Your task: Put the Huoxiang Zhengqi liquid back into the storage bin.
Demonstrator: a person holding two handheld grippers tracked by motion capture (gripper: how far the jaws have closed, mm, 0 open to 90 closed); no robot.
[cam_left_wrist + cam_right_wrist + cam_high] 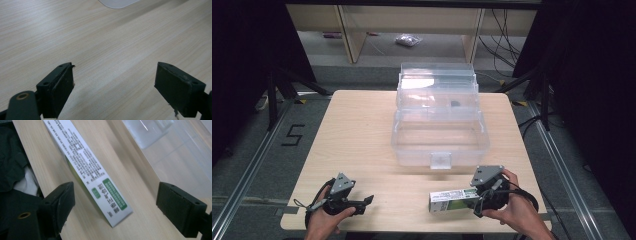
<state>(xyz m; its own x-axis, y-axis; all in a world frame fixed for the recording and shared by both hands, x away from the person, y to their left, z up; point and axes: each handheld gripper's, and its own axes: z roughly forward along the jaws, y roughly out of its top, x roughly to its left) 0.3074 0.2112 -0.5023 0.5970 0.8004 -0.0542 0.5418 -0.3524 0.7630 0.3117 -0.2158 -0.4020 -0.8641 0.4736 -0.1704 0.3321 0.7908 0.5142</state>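
1. Leftmost, the left gripper (368, 200) rests low at the near left of the bench (357, 130); its fingers (58, 87) are spread wide with nothing but pale wood grain between them, so it looks idle for now.
2. Centre and far, the clear plastic box (439, 145) stands with its lid tipped back and its latch tab facing the near edge. Its walls are glossy, thin and see-through, and the tub seems empty apart from a small dark spot in the lid part.
3. Near right, the carton (452, 200) lies flat on the bench, just in front of the box. It is a long, slim cardboard pack, white with green panels and dense print, smooth and lightly glossy.
4. At the right, the right gripper (115, 202) straddles the carton's near end with fingers (181, 207) spread apart, not yet pinching it.
5. To grasp well, I judge the fingers should square up across the carton's narrow width, then close gently: thin card dents easily, and a slanted pinch could let the slick pack twist.
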